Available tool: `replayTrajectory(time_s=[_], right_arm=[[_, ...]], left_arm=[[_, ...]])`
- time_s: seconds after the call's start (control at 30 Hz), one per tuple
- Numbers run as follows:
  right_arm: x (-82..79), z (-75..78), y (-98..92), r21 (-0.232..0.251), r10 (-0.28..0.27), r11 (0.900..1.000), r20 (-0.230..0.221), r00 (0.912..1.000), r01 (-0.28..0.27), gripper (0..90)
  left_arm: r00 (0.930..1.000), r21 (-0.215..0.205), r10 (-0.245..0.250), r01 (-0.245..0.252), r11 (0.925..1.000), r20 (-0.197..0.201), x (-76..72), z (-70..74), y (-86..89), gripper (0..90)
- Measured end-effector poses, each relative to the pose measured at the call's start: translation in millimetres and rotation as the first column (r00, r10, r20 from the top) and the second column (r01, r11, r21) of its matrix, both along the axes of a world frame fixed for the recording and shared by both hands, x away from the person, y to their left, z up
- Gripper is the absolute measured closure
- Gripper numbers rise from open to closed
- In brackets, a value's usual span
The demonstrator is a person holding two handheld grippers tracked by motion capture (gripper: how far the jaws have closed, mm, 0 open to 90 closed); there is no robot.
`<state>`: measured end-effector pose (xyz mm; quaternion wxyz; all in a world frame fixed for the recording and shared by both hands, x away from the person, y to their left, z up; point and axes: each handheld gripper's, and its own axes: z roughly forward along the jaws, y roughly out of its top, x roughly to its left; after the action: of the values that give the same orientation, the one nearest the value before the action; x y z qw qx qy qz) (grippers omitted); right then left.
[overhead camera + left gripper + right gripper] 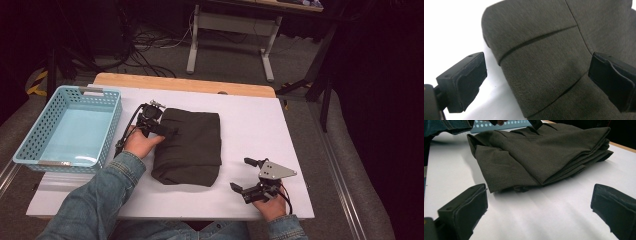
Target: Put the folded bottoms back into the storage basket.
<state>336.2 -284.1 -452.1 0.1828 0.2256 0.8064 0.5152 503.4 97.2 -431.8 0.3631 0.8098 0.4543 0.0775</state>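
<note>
My right gripper (246, 175) sits nearest me at the table's front right, jaws spread wide, nothing between them, resting on the white sheet (260, 125) well apart from the cloth. The right gripper view gives what the high view can't: the folded dark garment (541, 152) side-on, several stacked layers at its near edge, lying flat on the sheet ahead of my jaws. Further in, my left gripper (162, 129) is at the garment's left edge near its far corner, jaws wide too. In the left gripper view one jaw hangs over bare sheet, the other over the fabric, so the edge lies between them; can't tell if either pad touches the cloth. That view also shows the overlapping fold lines on top, which the high view flattens to one dark slab mid-table. Left of it, just beside my left hand (141, 144), the light blue basket (107, 127). Wooden table edge (185, 82) runs beyond the sheet.
</note>
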Motion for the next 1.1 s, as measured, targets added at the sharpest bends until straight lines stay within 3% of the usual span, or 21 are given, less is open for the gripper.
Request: replayTrajectory(time_s=[0.13, 0.33, 0.6, 0.97, 1.1], right_arm=[[-0.2, -0.2, 0.0, -0.002, 0.000, 1.000, 0.000, 1.0000, 0.000, 1.5], [-0.8, -0.2, 0.3, -0.004, 0.002, 1.000, -0.004, 1.0000, -0.002, 1.5], [-0.9, -0.5, 0.9, -0.010, 0.004, 1.000, -0.005, 1.0000, -0.004, 1.7], [-0.5, -0.9, 1.3, -0.013, 0.003, 1.000, -0.009, 1.0000, -0.003, 2.4], [-0.6, -1.0, 1.7, -0.017, 0.001, 1.000, -0.010, 1.0000, -0.001, 2.6]], left_arm=[[0.9977, -0.028, -0.022, 0.021, 0.9994, -0.063, 5.3, -3.8, -0.5, 2.9], [0.9942, -0.008, -0.019, 0.019, 0.9998, -0.106, 11.6, -10.9, -3.6, 2.9], [0.9914, -0.037, -0.014, 0.009, 0.9993, -0.130, 15.4, -16.5, -8.1, 5.3], [0.9926, -0.022, -0.035, 0.032, 0.9992, -0.116, 15.3, -20.7, -14.2, 5.6], [0.9892, -0.040, -0.029, 0.023, 0.9989, -0.144, 15.4, -23.6, -16.4, 5.7]])
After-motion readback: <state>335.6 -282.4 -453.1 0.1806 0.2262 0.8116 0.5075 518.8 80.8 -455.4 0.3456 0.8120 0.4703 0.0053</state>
